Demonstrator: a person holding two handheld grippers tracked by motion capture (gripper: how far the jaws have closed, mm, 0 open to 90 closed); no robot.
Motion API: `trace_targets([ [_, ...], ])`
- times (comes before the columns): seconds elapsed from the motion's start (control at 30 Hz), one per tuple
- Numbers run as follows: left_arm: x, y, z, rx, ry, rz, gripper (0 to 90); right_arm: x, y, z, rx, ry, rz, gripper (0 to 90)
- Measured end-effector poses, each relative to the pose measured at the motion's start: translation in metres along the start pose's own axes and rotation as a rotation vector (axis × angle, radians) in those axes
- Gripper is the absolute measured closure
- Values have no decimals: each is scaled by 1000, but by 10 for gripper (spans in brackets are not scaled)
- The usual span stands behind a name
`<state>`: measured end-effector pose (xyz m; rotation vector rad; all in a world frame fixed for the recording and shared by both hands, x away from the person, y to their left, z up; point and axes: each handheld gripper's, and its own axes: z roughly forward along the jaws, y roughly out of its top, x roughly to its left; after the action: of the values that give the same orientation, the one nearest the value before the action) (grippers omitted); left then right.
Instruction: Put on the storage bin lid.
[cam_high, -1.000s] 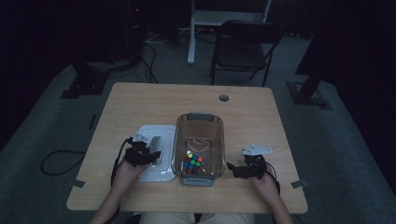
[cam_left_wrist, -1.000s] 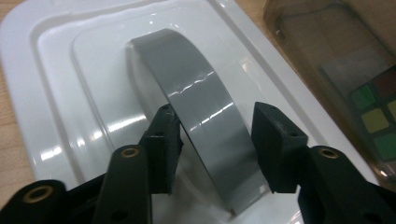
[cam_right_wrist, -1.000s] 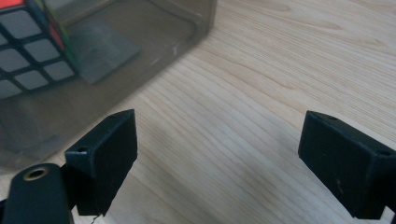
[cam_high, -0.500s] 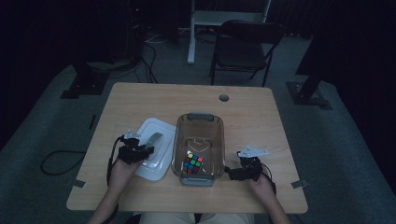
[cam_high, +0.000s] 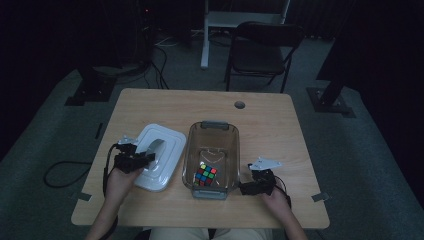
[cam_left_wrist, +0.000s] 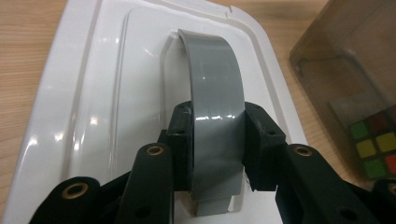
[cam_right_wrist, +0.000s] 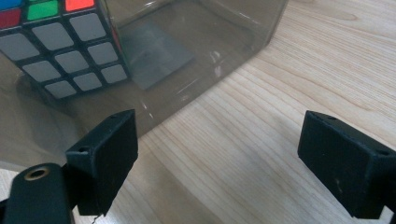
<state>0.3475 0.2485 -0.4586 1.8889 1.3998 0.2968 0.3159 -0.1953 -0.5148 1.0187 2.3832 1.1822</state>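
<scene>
Spanning the high view, the wooden table (cam_high: 280, 130) carries a clear plastic bin (cam_high: 211, 159) at its middle; the white lid (cam_high: 161, 155) lies just left of the bin, touching it or nearly so; a colourful puzzle cube (cam_high: 205, 176) sits inside the bin's near end; the left gripper (cam_left_wrist: 217, 140), its jaws having just closed, clamps the lid's grey handle (cam_left_wrist: 215, 93); the right gripper (cam_right_wrist: 217, 158) rests wide and empty beside the bin's near right corner.

Glossy white lid (cam_left_wrist: 88, 116) with a grey handle (cam_left_wrist: 217, 116) between the left gripper's black jaws. Just beyond the right gripper, a smoky see-through box (cam_right_wrist: 196, 42) holds a multicoloured cube (cam_right_wrist: 65, 46) on pale woodgrain.
</scene>
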Motion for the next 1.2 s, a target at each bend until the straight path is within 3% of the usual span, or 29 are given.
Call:
trace_targets([
  [0.17, 5, 11, -17, -39, 1, -13, 683, 5, 3, 3, -7, -12, -23, 116],
  [0.23, 5, 17, -26, -58, -3, -10, 683, 7, 6, 5, -8, 7, -18, 116],
  [0.37, 4, 26, -42, -88, -61, -18, 683, 11, 9, 9, -3, 23, -26, 116],
  [0.5, 1, 34, -56, -120, -72, -11, 683, 13, 11, 13, -4, 41, -15, 116],
  [0.63, -7, 42, -65, -139, -76, 16, 683, 17, 14, 18, 0, 41, -40, 116],
  [0.9, -26, 57, -66, -147, -105, 68, 683, 26, 26, 31, 10, 58, -51, 116],
  [0.93, -28, 58, -66, -146, -106, 72, 683, 28, 28, 34, 13, 75, -49, 116],
  [1.2, -41, 70, -58, -138, -130, 92, 683, 42, 37, 49, -1, 72, -69, 115],
])
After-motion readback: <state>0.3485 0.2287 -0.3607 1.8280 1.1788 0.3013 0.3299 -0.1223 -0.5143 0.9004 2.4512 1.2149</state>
